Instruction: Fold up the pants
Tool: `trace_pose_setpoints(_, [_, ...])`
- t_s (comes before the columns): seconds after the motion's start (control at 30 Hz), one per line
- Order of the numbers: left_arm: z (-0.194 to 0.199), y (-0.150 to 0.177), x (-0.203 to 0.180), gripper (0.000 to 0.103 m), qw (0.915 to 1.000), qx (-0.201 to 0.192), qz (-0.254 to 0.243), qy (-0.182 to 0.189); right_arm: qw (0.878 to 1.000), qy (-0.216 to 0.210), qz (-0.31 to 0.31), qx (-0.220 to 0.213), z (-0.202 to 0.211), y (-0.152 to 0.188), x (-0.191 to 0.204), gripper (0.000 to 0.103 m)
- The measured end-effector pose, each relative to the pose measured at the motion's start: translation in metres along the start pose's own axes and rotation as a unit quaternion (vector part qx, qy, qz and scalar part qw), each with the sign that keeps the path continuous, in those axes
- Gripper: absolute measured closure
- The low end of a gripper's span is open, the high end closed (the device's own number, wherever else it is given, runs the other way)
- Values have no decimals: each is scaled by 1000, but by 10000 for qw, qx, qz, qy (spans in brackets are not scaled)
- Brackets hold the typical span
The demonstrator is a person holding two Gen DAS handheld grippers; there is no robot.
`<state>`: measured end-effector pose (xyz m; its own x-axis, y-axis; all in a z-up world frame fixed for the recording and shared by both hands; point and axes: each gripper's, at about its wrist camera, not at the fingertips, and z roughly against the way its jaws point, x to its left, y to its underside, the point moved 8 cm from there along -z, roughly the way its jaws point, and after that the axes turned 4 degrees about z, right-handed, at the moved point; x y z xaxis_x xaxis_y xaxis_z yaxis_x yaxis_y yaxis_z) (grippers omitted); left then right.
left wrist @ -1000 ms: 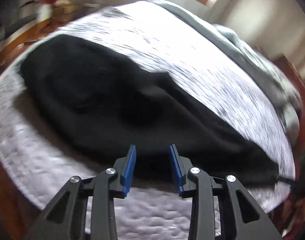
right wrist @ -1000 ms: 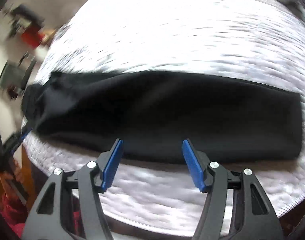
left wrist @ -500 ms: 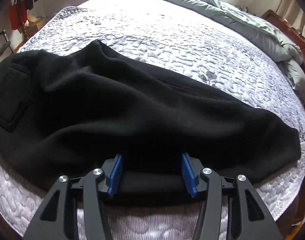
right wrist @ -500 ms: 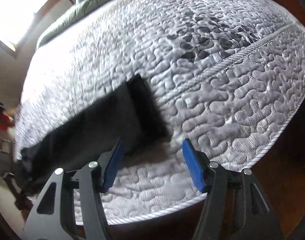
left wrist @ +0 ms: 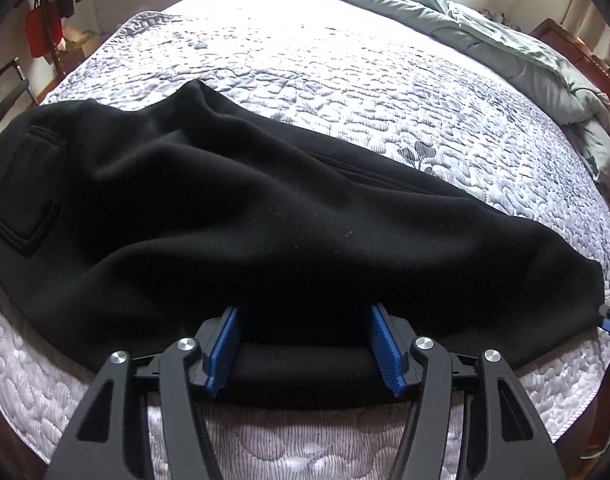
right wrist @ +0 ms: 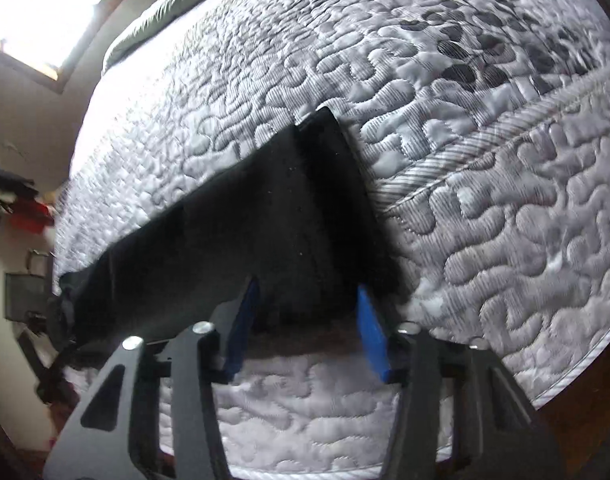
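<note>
Black pants lie lengthwise across the near part of a quilted white mattress, back pocket at the left. My left gripper is open, its blue pads on either side of the pants' near edge at mid-length, with cloth between the jaws. In the right wrist view the pants' leg cuff lies near the mattress corner. My right gripper is open, its jaws on either side of the cuff's near corner. The right gripper's tip shows at the far right of the left wrist view.
A grey-green duvet is bunched along the far side of the bed. A wooden bed frame shows at the right. Clothes hang on a rack at the far left. A window is bright beyond the bed.
Both grippers moved in toward the pants. The left one now has the near edge between its jaws. The right one swung to the cuff end and closed in on its corner.
</note>
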<state>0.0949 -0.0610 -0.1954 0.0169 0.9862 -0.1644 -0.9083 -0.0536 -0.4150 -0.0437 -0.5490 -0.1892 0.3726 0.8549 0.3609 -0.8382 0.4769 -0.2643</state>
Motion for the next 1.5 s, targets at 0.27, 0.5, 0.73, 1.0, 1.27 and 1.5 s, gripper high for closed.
trace_pose_setpoints(0.27, [14,-8,-6,43,9988,-376,183,239,9974,-287,176,-639,40,-16,15,88])
trace_pose_setpoints(0.5, [-11,2,-9,34,9984,-281,-436,-212,9979,539,332,158,-10,9,-2,88])
trace_pose_setpoints(0.73, [5,-4,2,32,9996,-55,-5,262,9793,1740,1015,-170,29,-6,25,67])
trace_pose_setpoints(1.0, [26,-25,23,27,9999,50,-52,134,9605,-600,2719,-28,1,0,224,54])
trace_pose_setpoints(1.27, [37,-54,60,22,9993,-305,125,-181,9122,-1231,3860,621,-86,17,340,49])
trace_pose_setpoints(1.5, [24,-71,107,21,9958,-444,397,-699,8908,-1368,4252,829,-109,14,359,48])
